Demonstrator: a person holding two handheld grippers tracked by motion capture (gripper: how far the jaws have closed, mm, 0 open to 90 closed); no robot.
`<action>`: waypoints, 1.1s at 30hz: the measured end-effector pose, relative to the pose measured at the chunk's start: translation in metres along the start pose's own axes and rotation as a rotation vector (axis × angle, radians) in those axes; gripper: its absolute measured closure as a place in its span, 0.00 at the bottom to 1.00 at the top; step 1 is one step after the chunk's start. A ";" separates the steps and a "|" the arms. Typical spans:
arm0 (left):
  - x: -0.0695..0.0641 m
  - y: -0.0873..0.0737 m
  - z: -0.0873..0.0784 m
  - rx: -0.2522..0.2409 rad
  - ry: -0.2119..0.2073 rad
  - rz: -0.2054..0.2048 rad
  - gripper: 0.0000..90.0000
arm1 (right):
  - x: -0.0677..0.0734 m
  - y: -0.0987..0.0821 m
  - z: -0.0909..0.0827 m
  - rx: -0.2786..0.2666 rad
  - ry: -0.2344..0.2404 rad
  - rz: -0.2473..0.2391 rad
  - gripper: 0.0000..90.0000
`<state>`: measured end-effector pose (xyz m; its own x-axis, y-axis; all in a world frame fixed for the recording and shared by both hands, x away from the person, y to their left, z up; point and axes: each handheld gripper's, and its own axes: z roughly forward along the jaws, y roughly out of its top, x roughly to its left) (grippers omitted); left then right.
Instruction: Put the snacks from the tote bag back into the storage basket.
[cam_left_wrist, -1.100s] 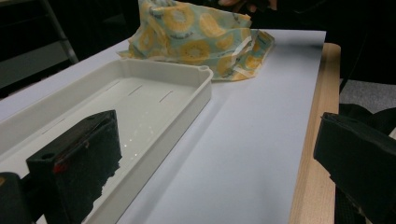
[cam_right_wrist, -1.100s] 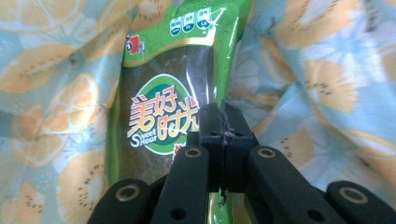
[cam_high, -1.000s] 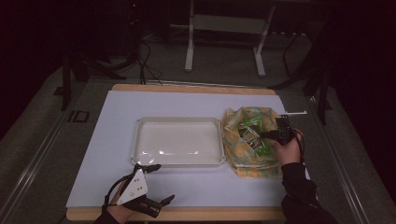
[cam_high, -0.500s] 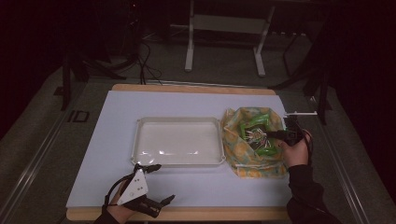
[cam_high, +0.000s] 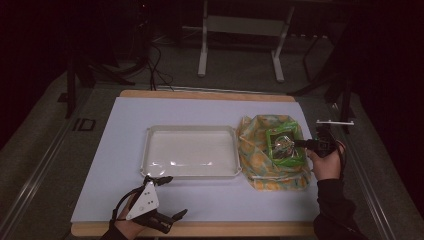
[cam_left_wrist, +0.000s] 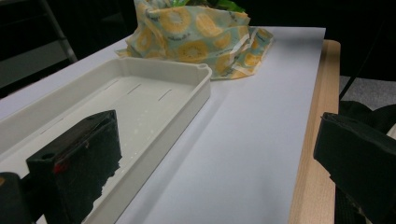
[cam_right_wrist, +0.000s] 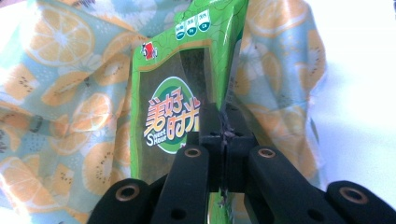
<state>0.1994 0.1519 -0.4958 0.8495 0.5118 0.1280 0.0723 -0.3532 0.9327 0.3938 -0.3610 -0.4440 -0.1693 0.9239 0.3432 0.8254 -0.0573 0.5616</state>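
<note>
A: Right gripper (cam_right_wrist: 224, 135) clamped tight on one glossy green snack packet (cam_right_wrist: 187, 93), above the soft citrus-print fabric bag (cam_high: 270, 155).

B: Left gripper (cam_high: 167, 197) spread wide, empty, beside one smooth rectangular white plastic tray (cam_high: 190, 150).

Room lying dark all around. Grey floor (cam_high: 45, 165) spreading out past surface (cam_high: 200, 107). Surface wearing white sheet on top, light wood edge (cam_high: 210, 93) peeking out at far side. White metal stand (cam_high: 240, 45) with two legs standing behind it. Black cables (cam_high: 155, 70) trailing across floor. Black stand legs (cam_high: 82, 82) sitting at left.
</note>
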 end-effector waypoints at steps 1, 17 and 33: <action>0.000 0.000 0.000 -0.001 0.000 -0.001 0.01 | -0.002 0.000 -0.005 -0.008 0.001 0.003 0.99; 0.000 0.000 0.000 -0.001 0.000 0.000 0.01 | -0.023 -0.003 -0.035 -0.088 0.025 0.065 0.99; -0.001 0.000 0.000 -0.001 0.002 0.000 0.01 | -0.032 -0.003 -0.061 -0.142 0.036 0.097 0.99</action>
<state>0.1988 0.1515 -0.4956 0.8483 0.5137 0.1287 0.0717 -0.3522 0.9332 0.3639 -0.4133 -0.4110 -0.1138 0.8972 0.4266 0.7550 -0.2010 0.6242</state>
